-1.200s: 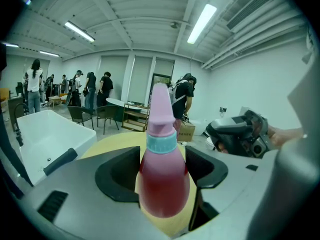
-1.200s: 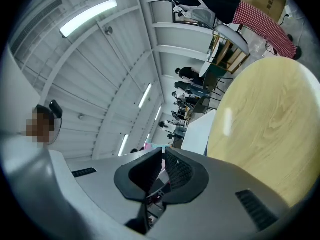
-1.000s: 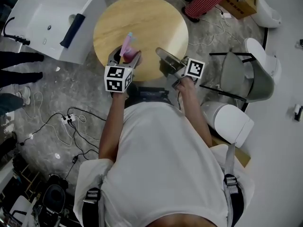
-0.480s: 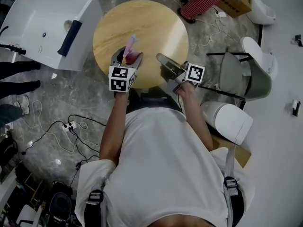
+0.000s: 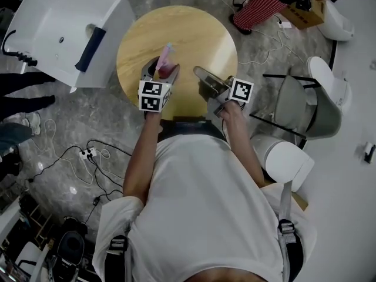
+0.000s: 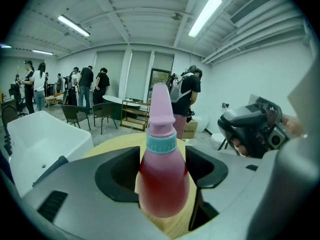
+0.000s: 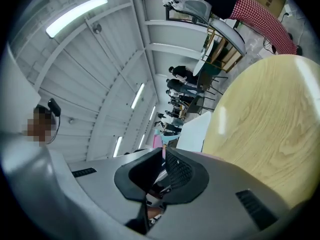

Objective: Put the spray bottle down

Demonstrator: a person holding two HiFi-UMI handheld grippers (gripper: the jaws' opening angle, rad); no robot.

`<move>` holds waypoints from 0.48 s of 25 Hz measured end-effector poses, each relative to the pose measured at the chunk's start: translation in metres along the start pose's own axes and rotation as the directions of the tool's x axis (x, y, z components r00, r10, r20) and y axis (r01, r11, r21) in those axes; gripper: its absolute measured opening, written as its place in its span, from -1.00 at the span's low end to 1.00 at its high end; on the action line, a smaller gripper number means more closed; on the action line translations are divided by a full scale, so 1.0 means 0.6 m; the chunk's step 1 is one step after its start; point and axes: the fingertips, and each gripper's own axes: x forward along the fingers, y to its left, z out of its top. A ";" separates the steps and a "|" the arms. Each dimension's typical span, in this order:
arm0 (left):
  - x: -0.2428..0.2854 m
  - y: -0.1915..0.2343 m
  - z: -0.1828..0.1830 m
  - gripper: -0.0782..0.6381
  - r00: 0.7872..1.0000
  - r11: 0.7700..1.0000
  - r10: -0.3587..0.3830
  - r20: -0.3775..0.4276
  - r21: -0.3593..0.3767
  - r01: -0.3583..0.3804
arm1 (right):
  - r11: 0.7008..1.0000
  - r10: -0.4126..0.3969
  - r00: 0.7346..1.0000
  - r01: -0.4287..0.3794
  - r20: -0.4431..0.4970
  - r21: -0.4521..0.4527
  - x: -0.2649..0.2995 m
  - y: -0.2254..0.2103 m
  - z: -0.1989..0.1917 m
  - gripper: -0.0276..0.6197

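The spray bottle (image 6: pixel 162 174) stands upright between the jaws of my left gripper (image 5: pixel 160 72), over the near left part of the table (image 5: pixel 194 28); whether its base touches the top I cannot tell. My right gripper (image 5: pixel 200 72) is just to its right, also over the table's near edge, apart from the bottle. Left of the table stands a tub (image 5: pixel 35 34), with a cloth (image 5: pixel 91 40) hung over the rim nearest the table. Right of the table is a chair (image 5: pixel 305 98). Beyond the table, to the far right, a box (image 5: pixel 302 13) sits on the floor. Cables (image 5: pixel 88 153) lie on the floor at my left.
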 end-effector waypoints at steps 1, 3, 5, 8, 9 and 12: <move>0.009 0.005 0.000 0.02 1.000 1.000 0.007 -0.006 0.000 -0.007 | 1.000 0.004 1.000 -0.004 -0.004 0.005 0.005 -0.004 0.007 -0.83; 0.028 0.016 -0.001 0.02 1.000 1.000 0.022 -0.016 -0.004 -0.022 | 1.000 0.012 1.000 -0.011 -0.013 0.017 0.014 -0.012 0.019 -0.83; 0.046 0.025 -0.001 0.02 0.999 0.999 0.035 -0.022 -0.008 -0.035 | 1.000 0.018 1.000 -0.017 -0.022 0.023 0.020 -0.021 0.030 -0.83; 0.072 0.033 -0.003 0.02 0.998 0.999 0.049 -0.028 -0.009 -0.050 | 0.999 0.016 0.999 -0.015 -0.031 0.039 0.020 -0.037 0.040 -0.83; 0.080 0.037 -0.004 0.02 0.998 0.999 0.052 -0.029 -0.010 -0.053 | 0.999 0.016 0.999 -0.015 -0.032 0.044 0.020 -0.042 0.043 -0.83; 0.102 0.051 -0.009 0.02 0.998 0.998 0.061 -0.031 -0.016 -0.061 | 0.998 0.022 0.999 -0.020 -0.039 0.058 0.029 -0.052 0.046 -0.83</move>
